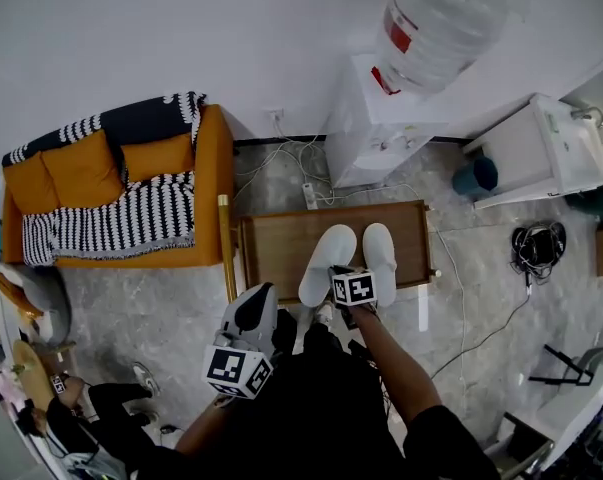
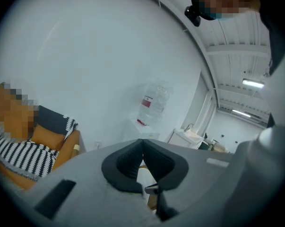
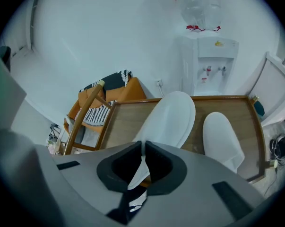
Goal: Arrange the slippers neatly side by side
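Note:
Two white slippers lie on a low wooden table (image 1: 276, 243). The left slipper (image 1: 327, 256) is angled, its toe leaning toward the right slipper (image 1: 379, 252), which lies straight. My right gripper (image 1: 338, 274) is at the left slipper's heel, shut on its thin white edge. In the right gripper view the left slipper (image 3: 173, 119) runs out from my right gripper (image 3: 143, 151), with the right slipper (image 3: 221, 138) beside it. My left gripper (image 1: 261, 298) is held off the table's near left corner. In its own view my left gripper (image 2: 142, 143) points at the wall, its pads together and holding nothing.
An orange sofa (image 1: 111, 183) with a striped blanket stands left of the table. A water dispenser (image 1: 376, 133) and floor cables (image 1: 281, 163) are behind it, and a white cabinet (image 1: 541, 153) is at the right. A wooden chair frame (image 3: 83, 115) adjoins the table's left edge.

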A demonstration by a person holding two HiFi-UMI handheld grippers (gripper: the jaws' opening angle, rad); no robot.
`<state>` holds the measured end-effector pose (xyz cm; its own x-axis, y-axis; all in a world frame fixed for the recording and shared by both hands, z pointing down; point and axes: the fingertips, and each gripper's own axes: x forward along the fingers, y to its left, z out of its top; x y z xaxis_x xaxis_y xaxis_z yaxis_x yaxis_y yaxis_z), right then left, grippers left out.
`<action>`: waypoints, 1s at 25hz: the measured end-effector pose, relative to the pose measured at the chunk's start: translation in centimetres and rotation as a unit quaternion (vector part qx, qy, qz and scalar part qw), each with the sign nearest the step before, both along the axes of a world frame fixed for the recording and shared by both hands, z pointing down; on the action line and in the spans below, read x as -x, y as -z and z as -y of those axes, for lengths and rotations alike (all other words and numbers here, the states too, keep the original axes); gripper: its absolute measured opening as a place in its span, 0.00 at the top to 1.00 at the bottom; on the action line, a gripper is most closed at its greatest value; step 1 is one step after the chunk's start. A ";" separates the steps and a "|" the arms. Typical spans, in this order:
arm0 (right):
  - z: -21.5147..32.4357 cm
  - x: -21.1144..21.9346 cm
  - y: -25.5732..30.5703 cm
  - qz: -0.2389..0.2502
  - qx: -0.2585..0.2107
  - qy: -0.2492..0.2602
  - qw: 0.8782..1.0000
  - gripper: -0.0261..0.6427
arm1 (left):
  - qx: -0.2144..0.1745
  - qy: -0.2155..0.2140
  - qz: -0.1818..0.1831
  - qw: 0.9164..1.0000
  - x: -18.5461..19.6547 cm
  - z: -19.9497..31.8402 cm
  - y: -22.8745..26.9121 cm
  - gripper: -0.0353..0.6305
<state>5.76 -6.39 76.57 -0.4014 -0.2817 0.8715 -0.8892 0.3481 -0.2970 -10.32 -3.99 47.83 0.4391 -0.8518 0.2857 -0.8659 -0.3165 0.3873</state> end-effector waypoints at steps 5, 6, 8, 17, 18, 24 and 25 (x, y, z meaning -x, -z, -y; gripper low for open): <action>-0.7 -2.4 0.8 -0.010 -0.009 0.048 0.999 0.92 | 0.000 0.001 0.001 1.000 -2.2 -0.9 0.4 0.93; -0.8 -2.8 0.9 -0.015 -0.010 0.062 0.998 0.92 | -0.002 -0.001 0.003 1.000 -2.7 -1.0 0.4 0.93; -1.0 -3.7 1.0 -0.024 -0.014 0.088 0.996 0.92 | -0.003 -0.002 0.005 1.000 -3.5 -1.3 0.5 0.93; -1.9 -6.6 0.3 -0.059 -0.028 0.205 0.977 0.92 | -0.004 0.000 0.015 1.000 -6.4 -2.6 0.5 0.93; -1.9 -6.9 0.0 -0.063 -0.030 0.218 0.973 0.92 | -0.003 0.001 0.016 1.000 -6.7 -2.7 0.4 0.93; -1.5 -7.3 -1.4 -0.067 -0.041 0.260 0.963 0.92 | 0.004 0.006 0.024 1.000 -7.8 -2.9 0.0 0.93; -1.3 -7.4 -1.6 -0.069 -0.042 0.264 0.961 0.92 | 0.005 0.008 0.025 1.000 -7.9 -2.9 0.0 0.93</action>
<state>13.15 -5.07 78.16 -0.3899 -0.1409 0.9100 -0.6102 0.7796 -0.1408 -2.41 -1.14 47.85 0.4100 -0.8554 0.3166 -0.8895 -0.2983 0.3461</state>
